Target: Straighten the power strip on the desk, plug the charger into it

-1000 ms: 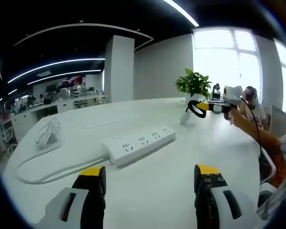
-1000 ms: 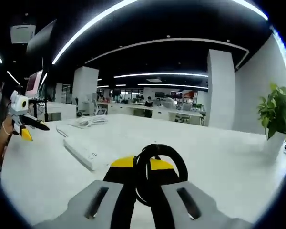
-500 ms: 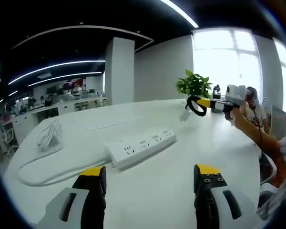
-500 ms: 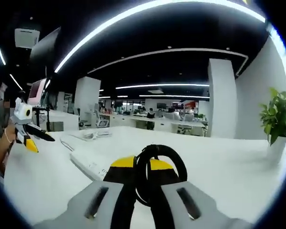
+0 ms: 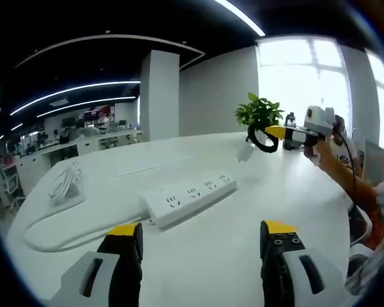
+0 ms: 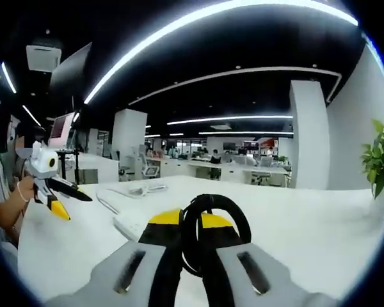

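Observation:
The white power strip (image 5: 189, 194) lies at a slant on the white desk (image 5: 217, 256), its cord curving off to the left. My left gripper (image 5: 201, 230) hangs open over the desk in front of the strip, nothing between its fingers. At the right, my right gripper (image 5: 272, 133) is held up in the air, shut on a black cable loop (image 5: 261, 142), and a blurred white charger (image 5: 244, 152) dangles below it. In the right gripper view the jaws (image 6: 191, 220) pinch the black loop (image 6: 209, 235), one end of the strip (image 6: 129, 225) shows beyond them, and the left gripper (image 6: 63, 199) is at the left.
A coiled white cable (image 5: 64, 179) lies at the desk's left end, and a second flat strip (image 5: 150, 166) lies farther back. A potted plant (image 5: 259, 112) stands at the far side. A person's arm (image 5: 345, 179) reaches in from the right.
My right gripper has risen and moved a little to the right with the black loop, and the charger has gone up with it. The left gripper and the power strip have stayed put.

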Demonstrator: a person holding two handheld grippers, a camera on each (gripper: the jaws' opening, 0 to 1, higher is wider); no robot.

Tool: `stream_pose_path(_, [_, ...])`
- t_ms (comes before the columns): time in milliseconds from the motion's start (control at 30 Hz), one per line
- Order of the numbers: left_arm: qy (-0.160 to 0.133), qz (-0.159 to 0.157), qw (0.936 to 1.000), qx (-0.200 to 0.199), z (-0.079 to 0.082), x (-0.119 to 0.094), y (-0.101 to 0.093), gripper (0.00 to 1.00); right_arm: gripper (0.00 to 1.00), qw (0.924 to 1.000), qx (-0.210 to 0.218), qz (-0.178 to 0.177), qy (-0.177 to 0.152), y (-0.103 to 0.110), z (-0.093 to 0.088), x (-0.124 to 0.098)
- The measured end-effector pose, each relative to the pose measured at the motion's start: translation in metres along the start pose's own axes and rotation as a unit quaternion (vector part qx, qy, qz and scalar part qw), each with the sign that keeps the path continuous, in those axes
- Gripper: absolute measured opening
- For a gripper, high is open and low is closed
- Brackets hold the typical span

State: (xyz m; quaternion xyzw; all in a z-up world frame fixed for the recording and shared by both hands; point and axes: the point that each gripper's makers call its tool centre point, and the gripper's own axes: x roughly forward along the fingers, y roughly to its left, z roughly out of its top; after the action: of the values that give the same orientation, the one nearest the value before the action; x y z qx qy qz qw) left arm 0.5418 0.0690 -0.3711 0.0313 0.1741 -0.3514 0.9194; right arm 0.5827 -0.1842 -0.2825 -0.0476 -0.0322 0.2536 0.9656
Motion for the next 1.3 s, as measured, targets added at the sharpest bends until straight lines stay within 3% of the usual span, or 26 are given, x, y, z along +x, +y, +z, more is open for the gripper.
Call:
stream_pose_path(533, [-0.007,0.002,0.9998,0.020,0.004,0.005,0.002,0.77,0.05,0.9994,0.006,0.027,-0.020,0.027,0.016,0.003])
stream_pose_path(733, [-0.036,-0.002,0.9977,0.058,0.014,0.009,0.001,0.78,0.05,0.9986,0.023,0.041,-0.025,0.037,0.018,0.003])
stream_pose_path(1067, [-0.090,-0.004,0.9886,0.121,0.035,0.022,0.005,0.78,0.05,0.9973,0.035,0.053,-0.038,0.049,0.022,0.006])
stream_pose_path(1300, [-0.091,-0.005,0.9874,0.130,0.041,0.035,0.004,0.76,0.06,0.9968,0.039,0.056,-0.041,0.054,0.024,0.007])
